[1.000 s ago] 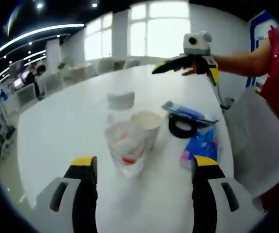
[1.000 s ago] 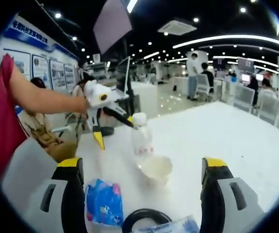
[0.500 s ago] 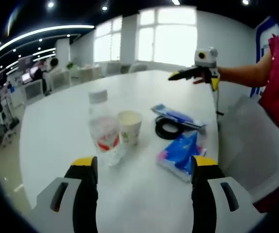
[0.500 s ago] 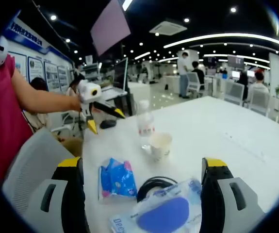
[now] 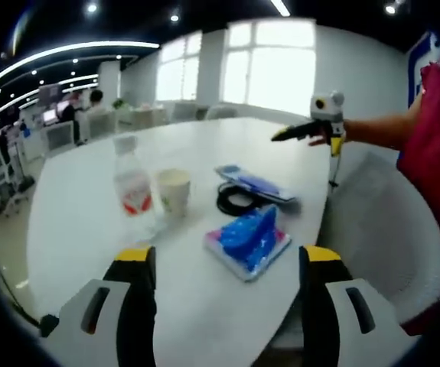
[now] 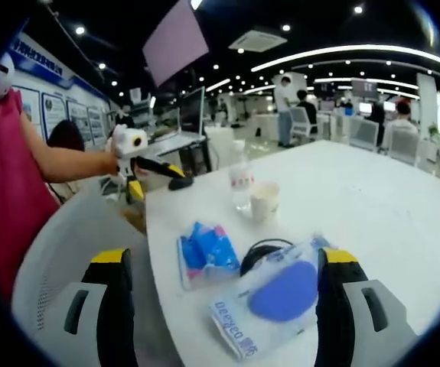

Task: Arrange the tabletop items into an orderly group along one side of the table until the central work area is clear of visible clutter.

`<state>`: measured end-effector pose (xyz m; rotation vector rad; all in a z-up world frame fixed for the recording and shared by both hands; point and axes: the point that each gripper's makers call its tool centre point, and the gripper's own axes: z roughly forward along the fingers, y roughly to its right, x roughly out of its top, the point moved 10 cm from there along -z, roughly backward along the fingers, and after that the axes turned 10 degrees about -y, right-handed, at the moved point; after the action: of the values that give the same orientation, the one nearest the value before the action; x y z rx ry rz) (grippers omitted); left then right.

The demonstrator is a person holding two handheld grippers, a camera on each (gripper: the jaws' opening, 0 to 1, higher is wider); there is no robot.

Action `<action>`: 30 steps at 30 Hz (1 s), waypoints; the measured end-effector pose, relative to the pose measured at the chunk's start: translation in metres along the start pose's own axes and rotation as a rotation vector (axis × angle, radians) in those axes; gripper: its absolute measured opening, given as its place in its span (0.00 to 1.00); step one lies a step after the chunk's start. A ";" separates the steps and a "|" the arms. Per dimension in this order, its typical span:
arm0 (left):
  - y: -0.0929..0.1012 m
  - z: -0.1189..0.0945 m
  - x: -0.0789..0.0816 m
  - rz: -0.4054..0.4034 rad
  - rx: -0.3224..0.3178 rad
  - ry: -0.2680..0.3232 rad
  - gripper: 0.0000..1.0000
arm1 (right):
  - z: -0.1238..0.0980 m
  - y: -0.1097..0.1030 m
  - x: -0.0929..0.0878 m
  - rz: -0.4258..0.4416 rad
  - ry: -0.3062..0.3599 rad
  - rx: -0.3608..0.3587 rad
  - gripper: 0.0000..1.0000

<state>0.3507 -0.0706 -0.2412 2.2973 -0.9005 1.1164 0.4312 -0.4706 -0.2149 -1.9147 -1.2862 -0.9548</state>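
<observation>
Hovering over white table [image 5: 74, 206], left gripper [image 5: 223, 264] jaws spread wide, nothing between, touching nothing. Same deal right gripper [image 6: 223, 264]: wide open, empty. Clutter bunched near table edge: water bottle [image 5: 132, 191] and paper cup [image 5: 172, 191] at 11 o'clock, blue tissue pack [image 5: 249, 241] at 12, black cable coil [image 5: 235, 200] and clear pouch [image 5: 256, 183] beyond.

A large white oval table [image 5: 82, 222] is seen past the left gripper [image 5: 227, 264], whose two yellow-tipped black jaws are spread wide with nothing between them. On the table a clear plastic water bottle with a red label [image 5: 132, 191] stands upright just beside a white paper cup [image 5: 173, 191]. Near them a coiled black cable [image 5: 239, 200] lies against a flat clear packet with a blue insert [image 5: 255, 183]. A blue tissue pack [image 5: 248, 239] lies nearer the jaws. The right gripper [image 5: 281, 136] is held above the far table edge by a bare arm.
</observation>
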 end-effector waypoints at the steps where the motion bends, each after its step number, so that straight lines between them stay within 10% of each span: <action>1: 0.003 0.000 0.000 -0.003 0.001 0.002 0.72 | -0.005 -0.002 -0.005 0.006 -0.001 -0.005 0.99; 16: 0.045 0.012 0.049 0.029 -0.017 0.086 0.70 | -0.057 -0.001 -0.047 0.061 0.017 -0.072 0.99; 30: 0.093 0.041 0.081 0.095 -0.072 0.066 0.69 | -0.060 0.034 -0.035 0.020 0.035 -0.059 0.97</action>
<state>0.3439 -0.1902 -0.1905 2.1671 -1.0174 1.1726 0.4407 -0.5473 -0.2159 -1.9429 -1.2289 -1.0217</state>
